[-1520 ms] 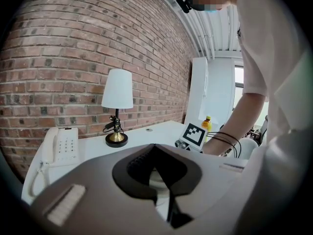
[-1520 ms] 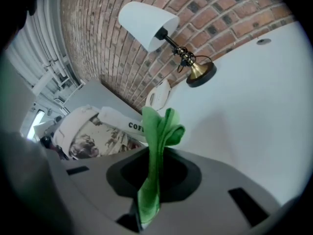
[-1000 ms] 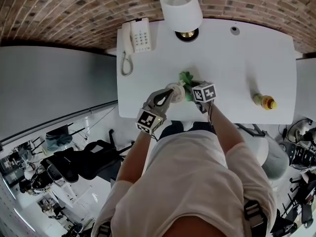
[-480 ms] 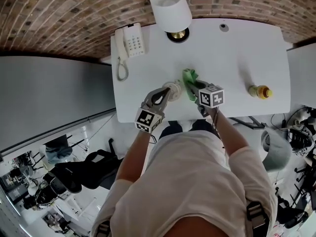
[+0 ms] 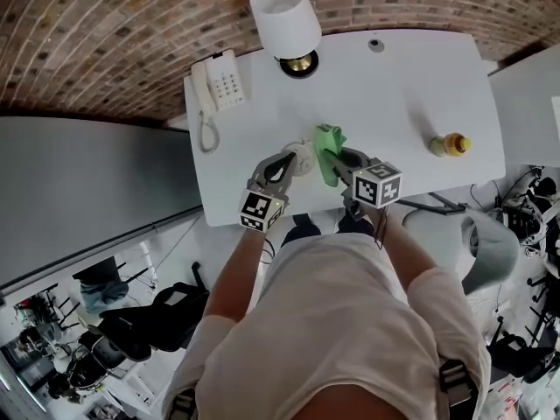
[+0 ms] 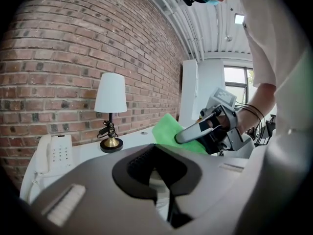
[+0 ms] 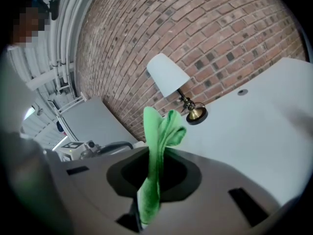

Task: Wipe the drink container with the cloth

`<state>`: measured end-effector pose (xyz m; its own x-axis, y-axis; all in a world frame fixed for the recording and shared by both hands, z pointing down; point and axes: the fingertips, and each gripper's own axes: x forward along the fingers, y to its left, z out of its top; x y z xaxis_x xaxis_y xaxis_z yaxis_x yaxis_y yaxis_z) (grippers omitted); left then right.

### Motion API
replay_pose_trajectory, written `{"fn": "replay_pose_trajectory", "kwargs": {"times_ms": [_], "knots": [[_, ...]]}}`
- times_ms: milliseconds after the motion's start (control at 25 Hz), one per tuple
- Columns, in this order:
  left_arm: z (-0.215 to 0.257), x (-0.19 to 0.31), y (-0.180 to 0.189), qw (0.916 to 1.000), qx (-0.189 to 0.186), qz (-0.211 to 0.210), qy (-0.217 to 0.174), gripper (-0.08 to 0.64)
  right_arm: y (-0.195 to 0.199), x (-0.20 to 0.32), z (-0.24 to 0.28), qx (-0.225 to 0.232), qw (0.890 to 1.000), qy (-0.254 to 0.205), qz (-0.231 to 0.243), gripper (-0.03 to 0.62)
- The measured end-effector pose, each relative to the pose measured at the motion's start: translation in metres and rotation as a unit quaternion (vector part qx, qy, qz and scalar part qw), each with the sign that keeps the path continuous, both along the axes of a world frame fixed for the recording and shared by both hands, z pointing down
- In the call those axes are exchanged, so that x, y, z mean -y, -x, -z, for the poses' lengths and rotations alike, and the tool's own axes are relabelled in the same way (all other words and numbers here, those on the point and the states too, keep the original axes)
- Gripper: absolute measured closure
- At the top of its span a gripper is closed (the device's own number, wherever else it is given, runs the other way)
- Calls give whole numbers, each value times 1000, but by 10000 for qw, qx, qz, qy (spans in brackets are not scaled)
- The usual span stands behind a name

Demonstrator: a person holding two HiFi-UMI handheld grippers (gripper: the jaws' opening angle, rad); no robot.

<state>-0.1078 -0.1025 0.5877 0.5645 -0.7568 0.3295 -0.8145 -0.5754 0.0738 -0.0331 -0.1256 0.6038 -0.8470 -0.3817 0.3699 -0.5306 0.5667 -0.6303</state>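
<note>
Our left tool (image 5: 291, 162) clamped on the white drink container (image 5: 303, 156) near the bench (image 5: 394, 94) front edge, our right tool (image 5: 339, 161) pinching the green cloth (image 5: 327, 141) just beside it, open bench rightward to a yellow bottle (image 5: 450, 144).

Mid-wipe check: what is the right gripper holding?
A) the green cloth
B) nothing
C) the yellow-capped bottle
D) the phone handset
A: the right gripper view shows the green cloth pinched between the jaws of the right gripper, its free end sticking up.
</note>
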Motion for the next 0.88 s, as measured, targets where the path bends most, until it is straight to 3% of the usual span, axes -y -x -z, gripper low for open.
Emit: {"fn": "replay_pose_trajectory", "kwargs": {"times_ms": [360, 880], "knots": [[-1, -1, -2, 9998, -34, -164, -61, 554, 7, -17, -7, -252, 9996, 29, -85, 549], [1, 0, -3, 9998, -111, -182, -58, 554, 16, -28, -38, -481, 9973, 187, 528, 549]]}}
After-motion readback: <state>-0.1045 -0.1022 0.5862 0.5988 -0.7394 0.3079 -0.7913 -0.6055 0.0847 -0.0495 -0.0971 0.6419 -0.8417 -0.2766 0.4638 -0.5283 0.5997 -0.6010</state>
